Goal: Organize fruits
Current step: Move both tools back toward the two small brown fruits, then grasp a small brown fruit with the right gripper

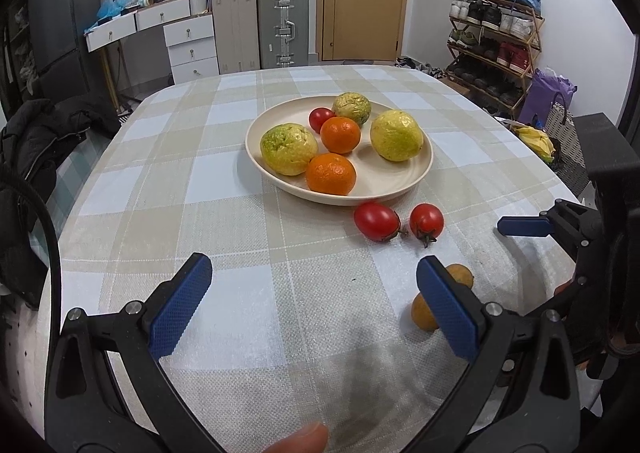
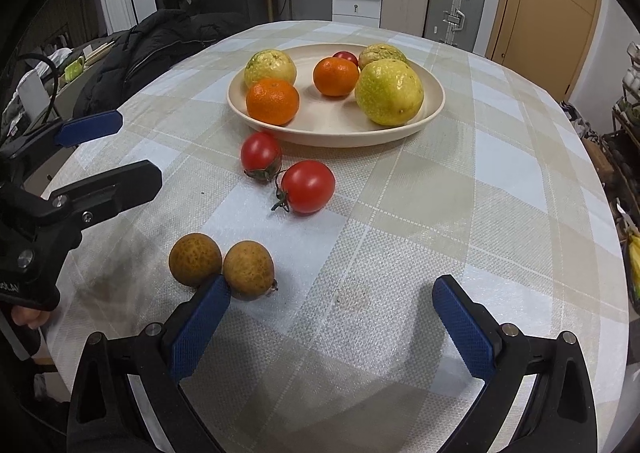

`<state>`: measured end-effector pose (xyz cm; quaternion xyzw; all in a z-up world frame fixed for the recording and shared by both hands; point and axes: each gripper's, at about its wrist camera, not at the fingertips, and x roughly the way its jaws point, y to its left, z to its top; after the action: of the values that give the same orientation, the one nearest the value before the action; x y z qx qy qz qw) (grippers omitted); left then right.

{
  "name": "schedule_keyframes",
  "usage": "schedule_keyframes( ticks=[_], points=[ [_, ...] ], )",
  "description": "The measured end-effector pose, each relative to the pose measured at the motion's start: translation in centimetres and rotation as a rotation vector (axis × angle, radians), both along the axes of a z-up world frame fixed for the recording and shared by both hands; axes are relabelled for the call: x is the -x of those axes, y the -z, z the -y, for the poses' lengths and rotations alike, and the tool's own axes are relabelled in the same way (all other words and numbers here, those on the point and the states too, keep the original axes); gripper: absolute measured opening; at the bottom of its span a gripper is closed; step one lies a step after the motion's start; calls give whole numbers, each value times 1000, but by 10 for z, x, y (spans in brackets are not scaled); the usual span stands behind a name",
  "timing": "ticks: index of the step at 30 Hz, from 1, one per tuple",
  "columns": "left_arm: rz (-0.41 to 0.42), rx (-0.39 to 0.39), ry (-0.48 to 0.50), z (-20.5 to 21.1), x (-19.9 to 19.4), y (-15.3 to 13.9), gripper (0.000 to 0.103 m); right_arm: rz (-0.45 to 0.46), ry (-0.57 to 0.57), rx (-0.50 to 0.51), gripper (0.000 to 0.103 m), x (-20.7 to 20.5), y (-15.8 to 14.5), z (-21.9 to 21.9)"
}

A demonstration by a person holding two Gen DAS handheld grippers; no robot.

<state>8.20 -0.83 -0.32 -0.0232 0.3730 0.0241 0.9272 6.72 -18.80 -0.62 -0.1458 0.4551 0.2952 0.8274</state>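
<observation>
A cream plate [image 1: 400, 189] [image 2: 400, 129] holds yellow-green guavas [image 1: 396, 135], two oranges [image 1: 331, 174] and a small tomato [image 1: 319, 119]. Two red tomatoes [image 1: 377, 221] [image 2: 307, 186] lie on the cloth just in front of the plate. Two brown longans [image 2: 248, 270] [image 1: 423, 313] lie nearer me. My left gripper [image 1: 314, 305] is open and empty; its right finger covers part of the longans. My right gripper [image 2: 332, 327] is open and empty, its left fingertip [image 2: 208, 309] beside the longans. Each gripper shows in the other's view.
The table has a beige and white checked cloth [image 1: 240, 181]. A black jacket [image 2: 152, 49] lies off the table's left edge. Suitcases, drawers, a door and a shoe rack [image 1: 496, 37] stand behind.
</observation>
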Motion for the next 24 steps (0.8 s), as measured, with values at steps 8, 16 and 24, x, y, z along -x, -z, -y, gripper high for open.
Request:
schedule_keyframes(
  ticks=[8, 16, 24],
  points=[
    [-5, 2, 2, 0, 0, 0, 102, -1, 2, -6, 103, 0, 0, -3],
    [-10, 8, -7, -2, -1, 2, 102, 7, -55, -18, 89, 7, -3, -4],
    [-13, 8, -6, -2, -2, 2, 102, 30, -110, -45, 56, 16, -8, -8]
  ],
)
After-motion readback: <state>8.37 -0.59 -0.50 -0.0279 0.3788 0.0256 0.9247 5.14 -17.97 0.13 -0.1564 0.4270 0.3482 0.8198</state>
